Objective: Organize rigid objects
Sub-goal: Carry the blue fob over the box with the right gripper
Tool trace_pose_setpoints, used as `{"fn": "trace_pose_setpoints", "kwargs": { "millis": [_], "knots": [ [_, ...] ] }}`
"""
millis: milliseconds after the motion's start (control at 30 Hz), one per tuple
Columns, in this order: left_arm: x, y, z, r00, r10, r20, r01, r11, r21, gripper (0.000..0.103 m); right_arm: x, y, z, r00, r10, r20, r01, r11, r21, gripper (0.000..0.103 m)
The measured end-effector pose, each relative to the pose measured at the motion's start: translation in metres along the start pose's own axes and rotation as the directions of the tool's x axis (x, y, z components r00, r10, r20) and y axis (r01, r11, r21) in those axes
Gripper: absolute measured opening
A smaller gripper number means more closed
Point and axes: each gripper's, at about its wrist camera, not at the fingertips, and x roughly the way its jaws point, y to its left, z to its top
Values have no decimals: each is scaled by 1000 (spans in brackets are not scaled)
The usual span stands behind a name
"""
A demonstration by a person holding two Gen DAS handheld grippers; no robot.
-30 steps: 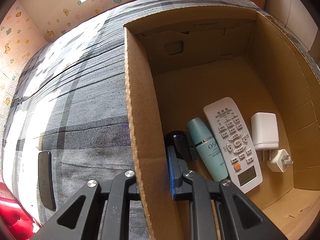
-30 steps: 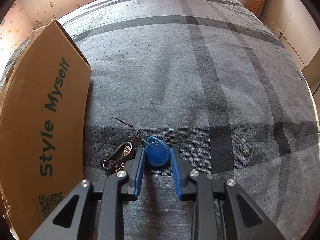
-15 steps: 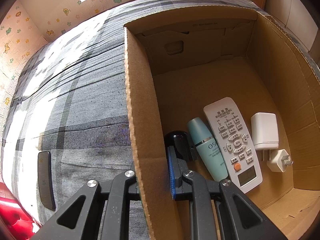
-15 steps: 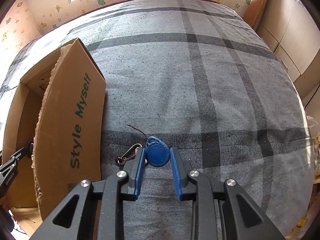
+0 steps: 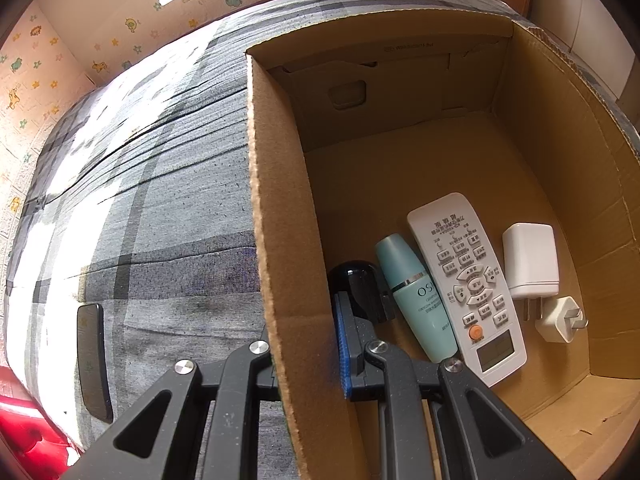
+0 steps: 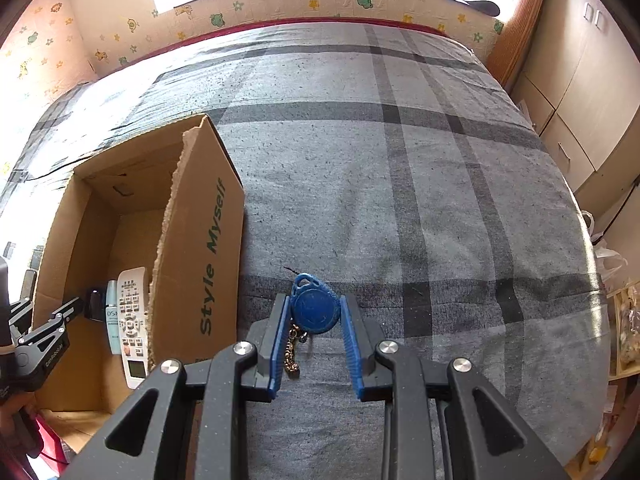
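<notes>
My right gripper [image 6: 315, 316] is shut on a blue key fob [image 6: 315, 307] and holds it above the grey plaid bed; a brass chain and clip [image 6: 293, 350] hang under it. My left gripper [image 5: 304, 320] is shut on the left wall of the cardboard box [image 5: 280, 240], one finger inside and one outside. Inside the box lie a black object [image 5: 356, 284], a teal bottle [image 5: 416, 292], a white remote [image 5: 466, 280], a white charger [image 5: 530, 260] and a small white plug [image 5: 560, 320]. The box [image 6: 200, 240] stands to the left of the right gripper.
A dark phone [image 5: 93, 360] lies on the bed left of the box. The grey plaid bed [image 6: 400, 160] stretches ahead and right. A cabinet [image 6: 580, 100] stands at the right. Something red [image 5: 24, 428] is at the bed's lower left edge.
My right gripper has lifted the key fob off the bed and risen, so the box's inside now shows; the chain now hangs below. My left gripper has not moved.
</notes>
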Motion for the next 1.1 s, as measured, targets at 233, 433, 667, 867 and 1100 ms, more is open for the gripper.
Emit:
{"fn": "trace_pose_setpoints", "kwargs": {
  "millis": [233, 433, 667, 867, 1100],
  "knots": [
    [0, 0, 0, 1000, 2, -1, -2, 1000, 1, 17, -15, 18, 5, 1000, 15, 22, -15, 1000, -20, 26],
    [1, 1, 1, 1000, -2, -2, 2, 1000, -2, 17, -25, 42, 9, 999, 29, 36, -27, 998, -62, 27],
    [1, 2, 1, 1000, -1, -2, 1, 1000, -2, 17, -33, 74, 12, 997, 57, 45, -51, 991, -122, 27],
    [1, 2, 1, 1000, -4, -3, 4, 1000, -5, 17, -33, 98, 12, 996, 85, 35, -79, 985, -154, 27],
    [1, 2, 1, 1000, -9, -1, 9, 1000, -11, 17, -26, 125, 10, 994, 111, 12, -107, 975, -193, 27]
  ]
}}
